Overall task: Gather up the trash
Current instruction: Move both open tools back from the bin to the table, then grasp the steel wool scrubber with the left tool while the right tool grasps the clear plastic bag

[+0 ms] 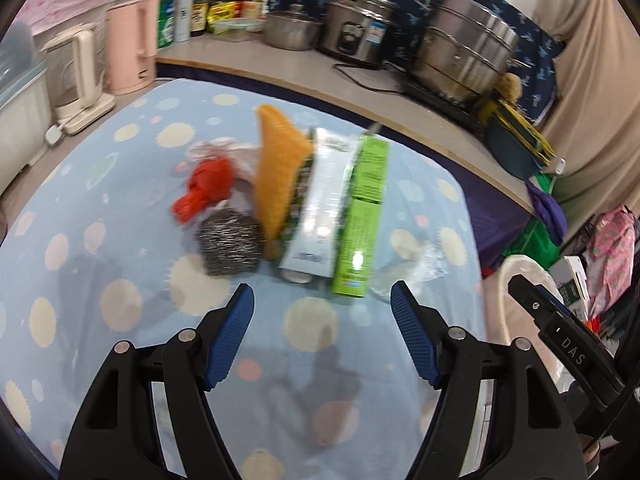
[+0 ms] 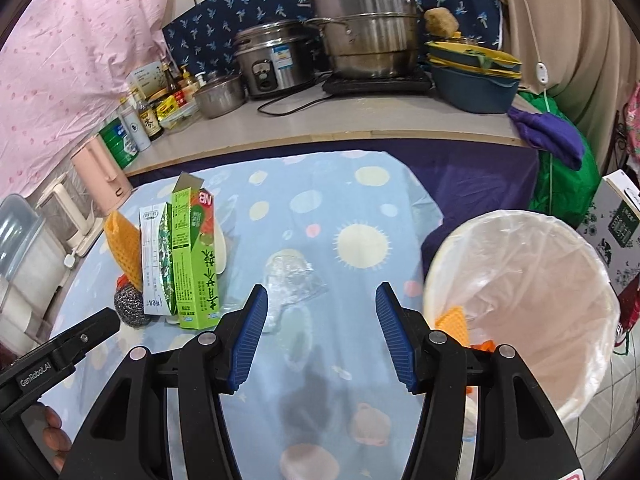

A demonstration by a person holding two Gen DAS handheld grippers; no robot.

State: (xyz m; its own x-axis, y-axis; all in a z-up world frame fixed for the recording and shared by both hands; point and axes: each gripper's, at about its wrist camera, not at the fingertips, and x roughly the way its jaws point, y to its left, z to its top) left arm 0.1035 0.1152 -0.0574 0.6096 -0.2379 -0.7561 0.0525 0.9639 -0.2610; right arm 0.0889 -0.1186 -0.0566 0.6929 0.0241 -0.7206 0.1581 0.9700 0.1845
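A heap of trash lies on the blue spotted tablecloth (image 1: 120,264): a green carton (image 1: 362,216), a white pouch (image 1: 320,208), an orange sponge (image 1: 278,168), a steel wool ball (image 1: 230,242), a red crumpled wrapper (image 1: 204,190) and clear plastic wrap (image 2: 292,276). My left gripper (image 1: 322,292) hovers open just short of the carton and pouch, with nothing between its blue pads. My right gripper (image 2: 323,292) is open over the cloth near the clear wrap and holds nothing. To its right stands a white bin (image 2: 592,360) lined with a clear bag, with an orange piece (image 2: 452,322) inside.
Behind the table runs a counter (image 2: 360,120) with a steel steamer pot (image 2: 364,28), a rice cooker (image 2: 272,64), bottles and stacked bowls (image 2: 472,80). A pink kettle (image 1: 130,48) and a white appliance (image 1: 78,76) stand at the table's left. Bags crowd the floor at right.
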